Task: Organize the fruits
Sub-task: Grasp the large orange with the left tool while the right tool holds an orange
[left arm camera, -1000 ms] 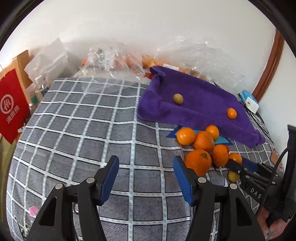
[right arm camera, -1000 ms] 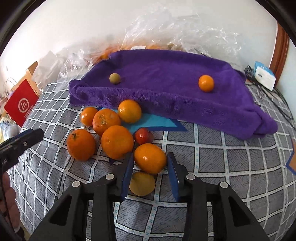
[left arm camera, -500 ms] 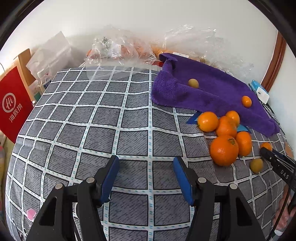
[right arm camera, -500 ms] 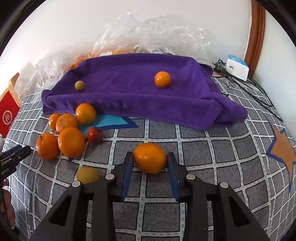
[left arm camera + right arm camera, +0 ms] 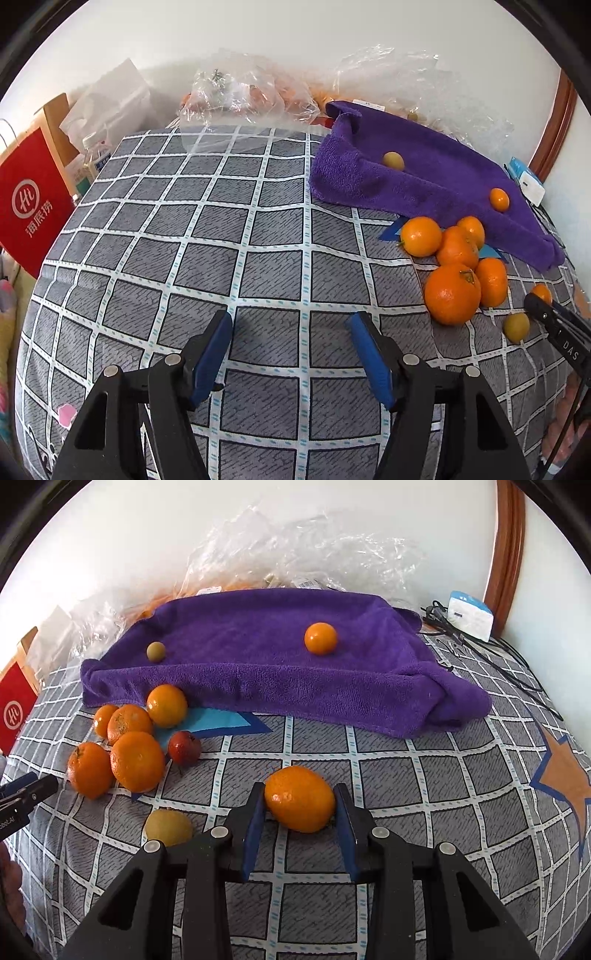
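Checked cloth (image 5: 424, 786) bears the orange (image 5: 300, 798), long axis crosswise (slightly tilted), clamped by right gripper (image 5: 300, 821).

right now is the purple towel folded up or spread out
Spread out: the purple towel lies opened over the checked cloth, edges rumpled, with a small orange fruit and a small green fruit resting on top.

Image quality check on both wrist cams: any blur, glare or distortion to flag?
Left wrist view: sharp, strong fisheye bowing the checked cloth grid, dark vignette corners, bright white wall. Right wrist view: also sharp; the wall at upper left is washed out, glare on the plastic bags, soft highlight on the held orange.
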A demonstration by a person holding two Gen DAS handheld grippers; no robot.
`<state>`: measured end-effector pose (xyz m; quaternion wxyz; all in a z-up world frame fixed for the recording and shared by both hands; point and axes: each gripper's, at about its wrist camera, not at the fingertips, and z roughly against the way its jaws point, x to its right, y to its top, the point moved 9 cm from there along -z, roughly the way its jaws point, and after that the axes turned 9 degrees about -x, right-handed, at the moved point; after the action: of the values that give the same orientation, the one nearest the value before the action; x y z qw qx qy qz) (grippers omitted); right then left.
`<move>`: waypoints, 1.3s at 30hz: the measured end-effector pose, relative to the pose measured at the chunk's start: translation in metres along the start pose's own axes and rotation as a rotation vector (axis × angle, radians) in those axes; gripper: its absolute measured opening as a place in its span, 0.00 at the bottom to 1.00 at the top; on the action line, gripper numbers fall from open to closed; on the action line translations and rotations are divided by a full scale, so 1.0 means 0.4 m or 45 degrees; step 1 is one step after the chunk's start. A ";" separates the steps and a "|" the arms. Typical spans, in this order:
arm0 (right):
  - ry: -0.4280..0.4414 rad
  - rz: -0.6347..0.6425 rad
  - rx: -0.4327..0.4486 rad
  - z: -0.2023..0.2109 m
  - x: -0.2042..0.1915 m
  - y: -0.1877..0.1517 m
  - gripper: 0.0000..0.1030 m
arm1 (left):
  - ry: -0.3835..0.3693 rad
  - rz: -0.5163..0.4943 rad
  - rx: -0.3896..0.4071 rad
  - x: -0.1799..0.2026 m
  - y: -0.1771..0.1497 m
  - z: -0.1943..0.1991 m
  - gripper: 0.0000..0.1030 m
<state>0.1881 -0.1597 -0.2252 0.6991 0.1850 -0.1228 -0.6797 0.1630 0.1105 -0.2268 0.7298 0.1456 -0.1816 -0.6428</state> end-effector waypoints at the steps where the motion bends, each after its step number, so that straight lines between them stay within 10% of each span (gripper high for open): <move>1: 0.008 0.000 -0.001 0.002 0.002 -0.002 0.35 | -0.029 0.011 -0.005 0.001 -0.001 0.005 0.63; 17: -0.025 -0.023 0.038 0.053 0.088 -0.013 0.35 | -0.272 -0.099 0.019 0.197 0.005 0.044 0.75; 31: -0.053 -0.025 0.019 0.046 0.127 -0.010 0.35 | -0.206 -0.123 -0.024 0.263 0.014 -0.023 0.74; 39: -0.067 -0.016 0.019 0.044 0.113 0.009 0.35 | -0.278 -0.086 -0.012 0.253 0.023 -0.015 0.39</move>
<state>0.1861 -0.2063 -0.2113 0.6899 0.1730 -0.1450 -0.6878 0.1847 0.0115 -0.2202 0.6843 0.0773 -0.2520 -0.6799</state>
